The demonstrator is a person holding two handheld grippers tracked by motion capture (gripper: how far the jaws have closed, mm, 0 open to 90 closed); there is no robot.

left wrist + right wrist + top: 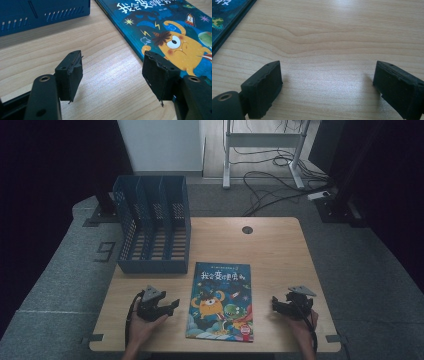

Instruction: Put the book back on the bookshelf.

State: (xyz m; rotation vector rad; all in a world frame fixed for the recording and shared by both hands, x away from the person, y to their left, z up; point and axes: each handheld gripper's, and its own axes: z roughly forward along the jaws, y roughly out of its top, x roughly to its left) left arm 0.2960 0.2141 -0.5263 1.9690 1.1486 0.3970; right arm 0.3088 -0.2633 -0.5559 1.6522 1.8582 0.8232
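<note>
Flanking the picture book (pixel 220 302) on the table (pixel 280 250), high view: we hold the left gripper (pixel 167 306) at its 9 o'clock, the right gripper (pixel 278 304) at 3, both w/ jaws apart, nothing between. We judge this the approach step; next calls for closing in on the book's edges. File rack (pixel 153 225) at 11 o'clock, clear of the path.

Left gripper view: book (pixel 165 32) at 1 o'clock, rack (pixel 37 12) at 11.

Right gripper view: book edge (pixel 227 20) at 10 o'clock, bare wood ahead.

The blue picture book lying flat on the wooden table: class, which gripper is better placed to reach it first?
Probably the left gripper. Its open jaws point at the blue picture book, with one fingertip already at the cover's edge. The right gripper, also open, faces bare wooden table.
</note>
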